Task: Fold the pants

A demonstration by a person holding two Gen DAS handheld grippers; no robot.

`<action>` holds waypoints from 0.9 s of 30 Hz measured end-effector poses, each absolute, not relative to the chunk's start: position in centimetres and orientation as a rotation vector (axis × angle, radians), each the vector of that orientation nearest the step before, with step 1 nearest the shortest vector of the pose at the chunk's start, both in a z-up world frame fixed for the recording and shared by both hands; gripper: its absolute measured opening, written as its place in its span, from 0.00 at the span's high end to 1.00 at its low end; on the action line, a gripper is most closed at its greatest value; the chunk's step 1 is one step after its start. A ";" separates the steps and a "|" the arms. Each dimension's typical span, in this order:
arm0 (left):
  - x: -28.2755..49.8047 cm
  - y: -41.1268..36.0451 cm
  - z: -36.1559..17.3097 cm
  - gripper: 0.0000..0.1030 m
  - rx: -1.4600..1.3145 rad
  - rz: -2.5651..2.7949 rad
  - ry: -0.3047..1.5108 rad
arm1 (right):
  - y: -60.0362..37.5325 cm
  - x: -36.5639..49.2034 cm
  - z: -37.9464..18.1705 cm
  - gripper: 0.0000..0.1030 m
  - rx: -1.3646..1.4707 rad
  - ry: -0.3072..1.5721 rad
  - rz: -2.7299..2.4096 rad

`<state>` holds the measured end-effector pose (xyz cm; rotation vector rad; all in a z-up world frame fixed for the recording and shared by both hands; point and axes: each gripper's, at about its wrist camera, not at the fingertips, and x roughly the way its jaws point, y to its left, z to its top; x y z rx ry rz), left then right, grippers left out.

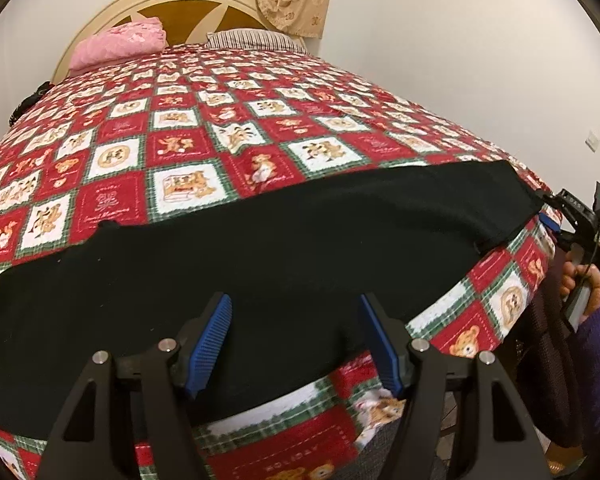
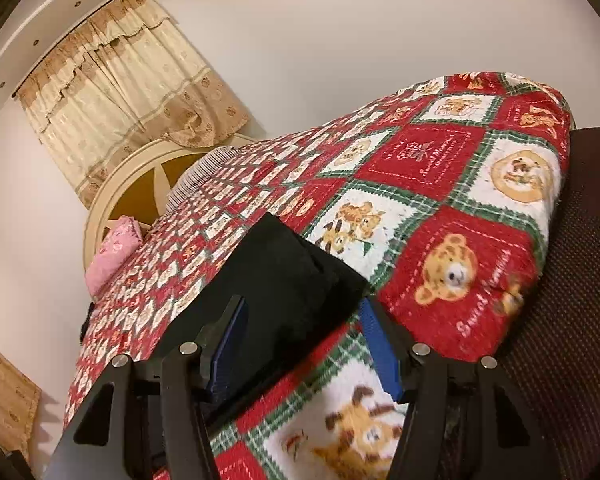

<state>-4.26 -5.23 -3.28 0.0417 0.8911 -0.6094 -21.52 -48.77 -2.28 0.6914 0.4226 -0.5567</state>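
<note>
Both tongs spread wide over black pants (image 1: 284, 248) on bedspread (image 1: 180, 140).

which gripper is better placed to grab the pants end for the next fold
Right. The right gripper is open at the end of the black pants, with its corner between the fingers. The left gripper is open over the middle, no edge between its fingers.
</note>
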 end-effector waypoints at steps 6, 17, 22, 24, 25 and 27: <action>-3.9 -6.9 -3.2 0.34 0.032 -0.620 0.896 | -47.5 -18.8 -2.3 0.89 0.576 0.532 -0.523; -4.6 -10.8 -2.2 0.29 0.119 -0.688 0.850 | -47.9 -18.2 1.8 0.93 0.358 0.497 -0.424; -3.7 -13.1 -1.5 0.27 0.150 -0.736 0.808 | -49.3 -18.5 0.3 0.92 0.351 0.547 -0.436; -3.1 -14.3 -1.8 0.26 0.151 -0.748 0.810 | -50.5 -18.8 -1.5 0.92 0.380 0.588 -0.459; -2.7 -15.1 -2.1 0.26 0.153 -0.756 0.808 | -51.1 -19.0 -2.2 0.93 0.398 0.598 -0.456; -2.3 -16.3 -2.7 0.26 0.150 -0.759 0.807 | -51.5 -19.6 -2.6 0.93 0.414 0.564 -0.435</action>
